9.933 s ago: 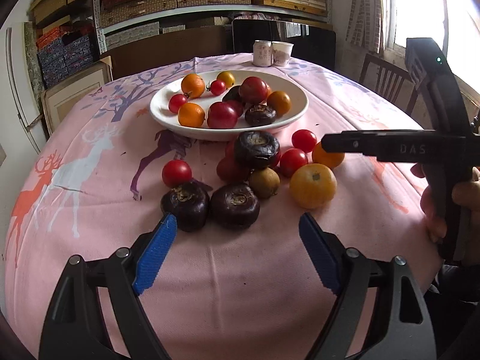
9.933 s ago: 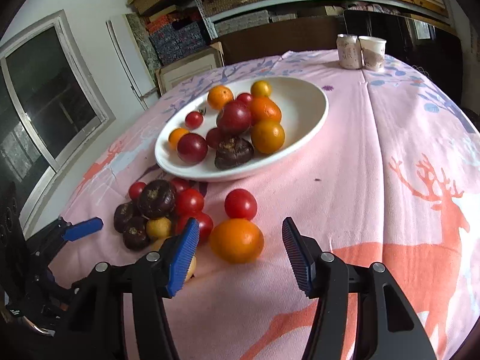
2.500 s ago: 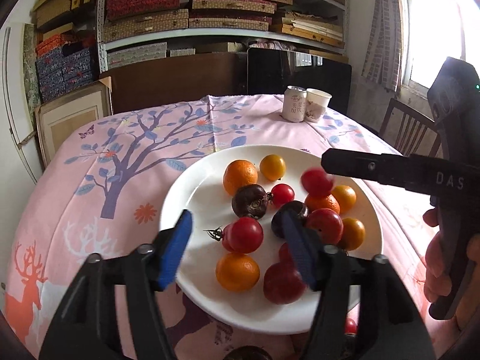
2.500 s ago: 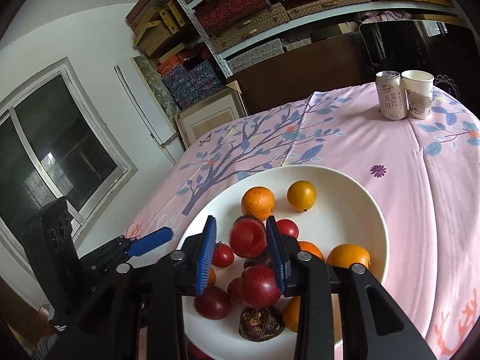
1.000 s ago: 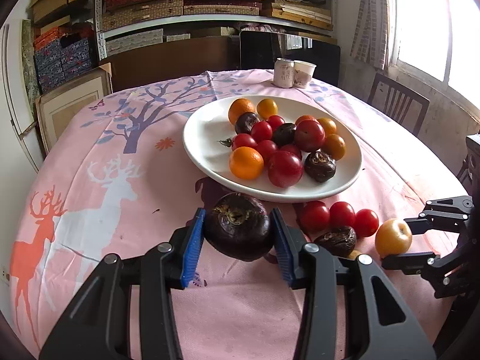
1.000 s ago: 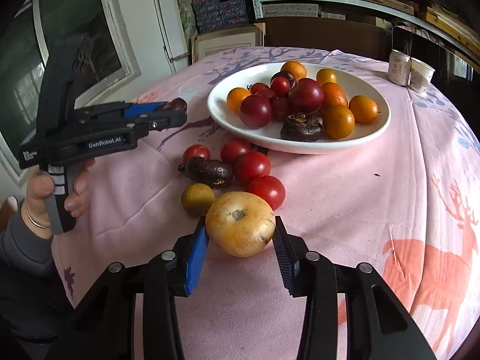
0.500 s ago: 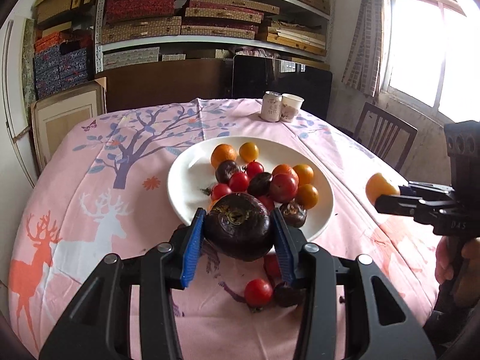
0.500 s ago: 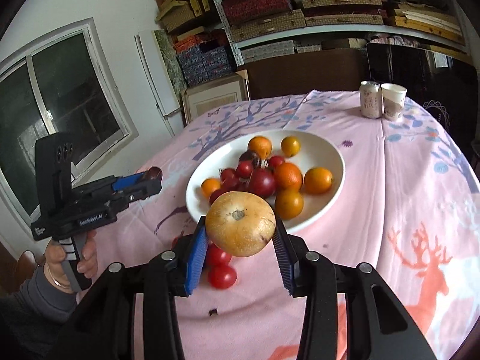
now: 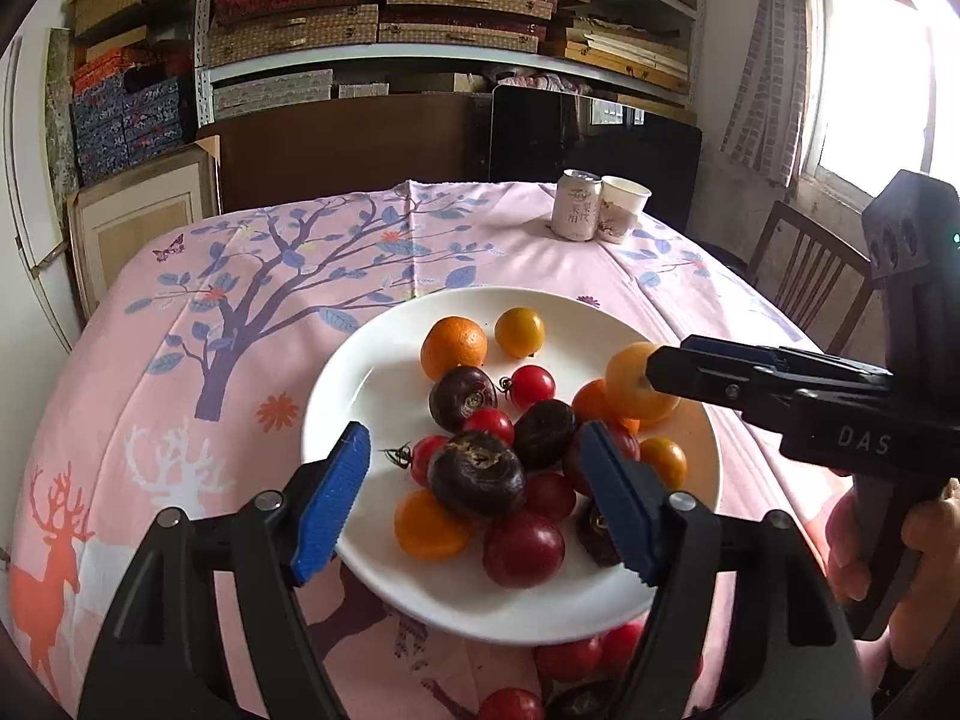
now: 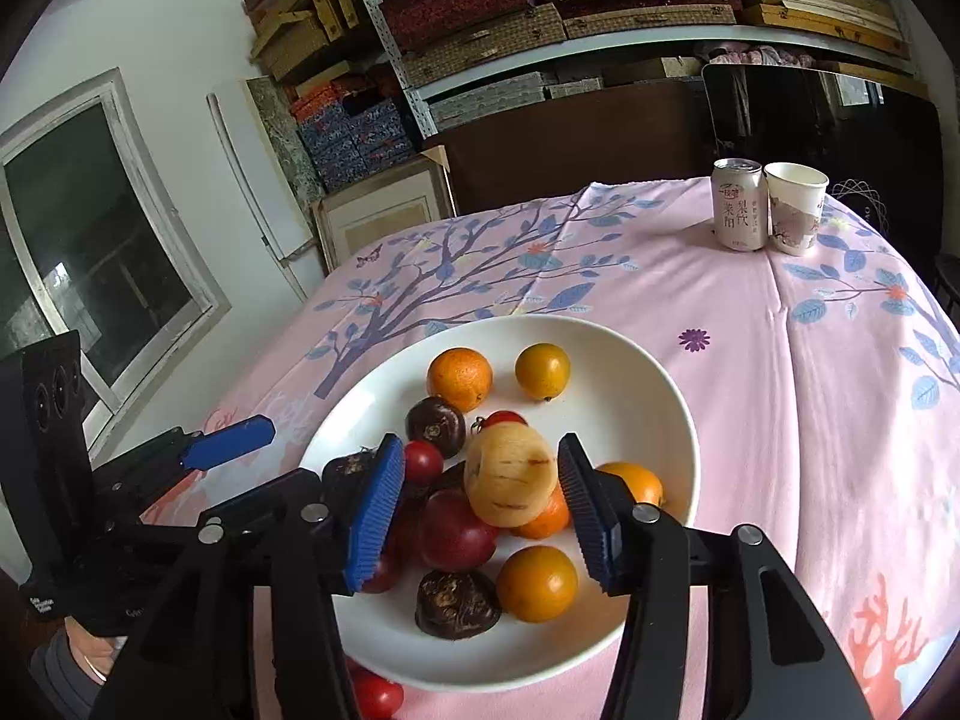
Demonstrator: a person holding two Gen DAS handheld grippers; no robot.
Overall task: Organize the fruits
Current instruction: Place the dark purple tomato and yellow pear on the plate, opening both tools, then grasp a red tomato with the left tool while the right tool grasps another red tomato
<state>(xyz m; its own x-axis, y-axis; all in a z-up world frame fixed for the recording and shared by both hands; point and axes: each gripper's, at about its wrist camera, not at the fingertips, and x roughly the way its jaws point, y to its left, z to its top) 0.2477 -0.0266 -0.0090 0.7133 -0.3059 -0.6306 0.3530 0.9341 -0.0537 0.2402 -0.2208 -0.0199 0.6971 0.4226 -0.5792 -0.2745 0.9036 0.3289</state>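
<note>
A white plate (image 9: 360,372) holds several oranges, red tomatoes and dark purple fruits. My left gripper (image 9: 474,495) is open above its near side; the dark purple fruit (image 9: 477,483) lies on the pile between the blue pads. My right gripper (image 10: 480,516) is open over the plate (image 10: 636,372); the pale yellow fruit (image 10: 510,483) sits on the pile between its pads, apart from both. In the left wrist view the right gripper (image 9: 654,372) reaches in from the right next to that yellow fruit (image 9: 630,381).
A drink can (image 9: 575,213) and a paper cup (image 9: 621,209) stand at the table's far side. Several red tomatoes (image 9: 570,657) lie on the pink cloth by the plate's near edge. A wooden chair (image 9: 804,276) stands at the right. Shelves fill the back wall.
Both grippers moved over the plate and opened. The dark purple fruit left the left gripper and the yellow fruit left the right gripper; both now rest on the pile.
</note>
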